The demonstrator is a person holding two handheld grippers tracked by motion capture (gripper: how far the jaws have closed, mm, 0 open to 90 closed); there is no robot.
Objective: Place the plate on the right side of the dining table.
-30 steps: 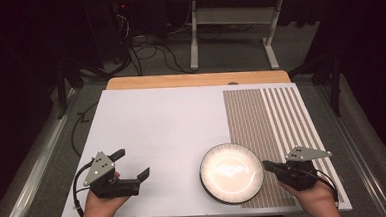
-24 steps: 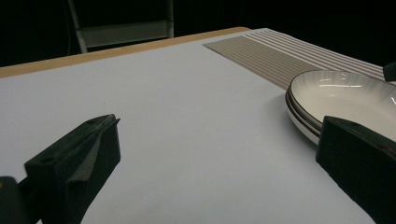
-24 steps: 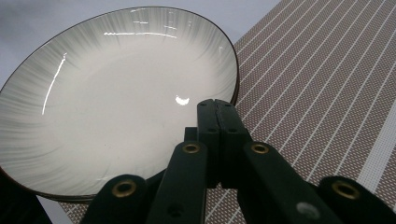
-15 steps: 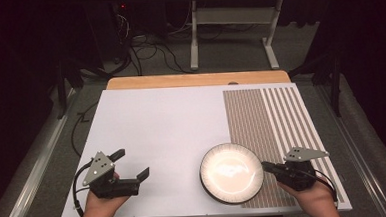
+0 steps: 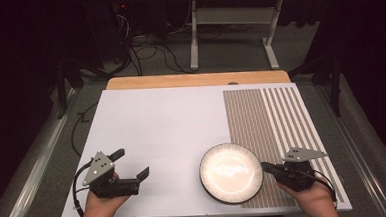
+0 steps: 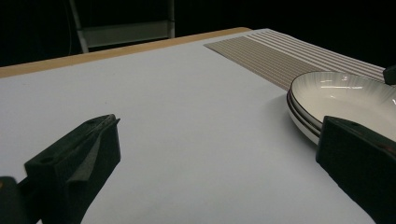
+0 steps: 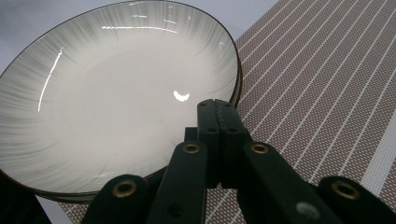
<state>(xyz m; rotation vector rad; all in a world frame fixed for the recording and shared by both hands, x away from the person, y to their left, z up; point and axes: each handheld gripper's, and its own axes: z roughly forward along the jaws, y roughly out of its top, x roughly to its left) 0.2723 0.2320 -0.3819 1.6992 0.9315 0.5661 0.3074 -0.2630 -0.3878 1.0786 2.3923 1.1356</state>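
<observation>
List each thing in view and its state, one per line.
Plate: upright, empty, lying half on the striped mat, half on the white board.
Mat: flat on the board's right side.
Left gripper: open, holding nothing, left of the plate.
Right gripper: shut, empty, tips over the plate's rim.

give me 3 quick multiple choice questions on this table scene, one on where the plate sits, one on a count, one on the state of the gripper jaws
1. Where does the plate sit?
A. wholly on the striped mat
B. at the near edge, partly on the striped mat
C. at the far edge by the wood strip

2. How many plates are on the table?
A. one
B. two side by side
C. three

3. How do the jaws stand?
A. both grippers open
B. left shut, right open
C. left gripper open, right gripper shut

Answers:
1 B, its right part overlaps the mat's left edge.
2 A, a single white plate.
3 C, the left jaws stand wide apart and the right jaws are pressed together.
</observation>
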